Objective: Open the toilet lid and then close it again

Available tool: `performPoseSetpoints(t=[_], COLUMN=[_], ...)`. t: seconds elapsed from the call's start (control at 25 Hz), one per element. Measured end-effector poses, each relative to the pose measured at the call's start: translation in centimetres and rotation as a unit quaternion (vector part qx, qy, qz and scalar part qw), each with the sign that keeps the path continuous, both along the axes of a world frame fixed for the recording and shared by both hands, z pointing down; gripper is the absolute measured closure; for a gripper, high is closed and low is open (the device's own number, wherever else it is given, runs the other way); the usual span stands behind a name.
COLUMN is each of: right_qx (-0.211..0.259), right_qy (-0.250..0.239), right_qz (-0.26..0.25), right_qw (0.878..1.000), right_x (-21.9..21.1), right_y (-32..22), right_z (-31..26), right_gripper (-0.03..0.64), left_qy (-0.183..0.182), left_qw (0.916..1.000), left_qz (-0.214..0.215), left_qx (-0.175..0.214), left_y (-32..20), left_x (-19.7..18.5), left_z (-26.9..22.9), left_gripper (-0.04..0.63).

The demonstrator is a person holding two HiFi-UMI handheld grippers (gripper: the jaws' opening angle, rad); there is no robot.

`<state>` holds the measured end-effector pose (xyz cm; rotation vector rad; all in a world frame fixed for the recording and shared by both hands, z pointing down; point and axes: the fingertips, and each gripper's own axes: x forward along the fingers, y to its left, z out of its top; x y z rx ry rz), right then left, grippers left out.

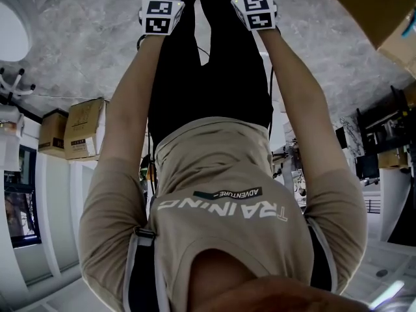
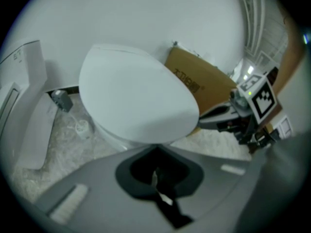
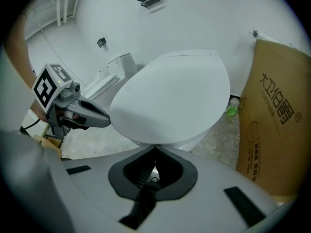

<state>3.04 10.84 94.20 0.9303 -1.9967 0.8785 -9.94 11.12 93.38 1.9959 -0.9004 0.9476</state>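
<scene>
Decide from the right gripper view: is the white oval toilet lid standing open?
No, the white oval toilet lid lies flat and shut over the white bowl, with no opening showing beneath it.

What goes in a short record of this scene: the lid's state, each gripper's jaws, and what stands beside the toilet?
toilet lid: down, closed
left gripper: jaws together, empty, tips by the lid's front edge
right gripper: jaws together, empty, also at the front edge
beside it: brown cardboard box against the wall
</scene>
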Motion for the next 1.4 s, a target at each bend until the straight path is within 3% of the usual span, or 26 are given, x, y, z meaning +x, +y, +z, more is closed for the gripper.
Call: performPoseSetpoints(t=[0.24,0.56,1.4], right_qx=[-0.015,0.010,0.090], right_qy=[0.001,-0.016,-0.060], right_qz=[0.001,0.022,0.054], right_qw=[1.000,1.000,0.993], right_x=[0.0,0.6,-0.2], right_y=[0.0,0.0,-4.1], right_z=[0.3,-2.7,-19.0], right_gripper=[0.604,0.604,0.604], left_qy=[0.006,0.020,0.016], left_qw=[0.9996,0.9990,0.9966], left_qz=[0.026,0.035,0.027], left_qx=[-0.005,0.019,0.076], left_y=[0.1,0.2,-3.6], left_x=[-0.1,0.5,-0.2], left_z=[0.4,-2.3,-17.8], left_gripper=[0.592,0.592,0.592])
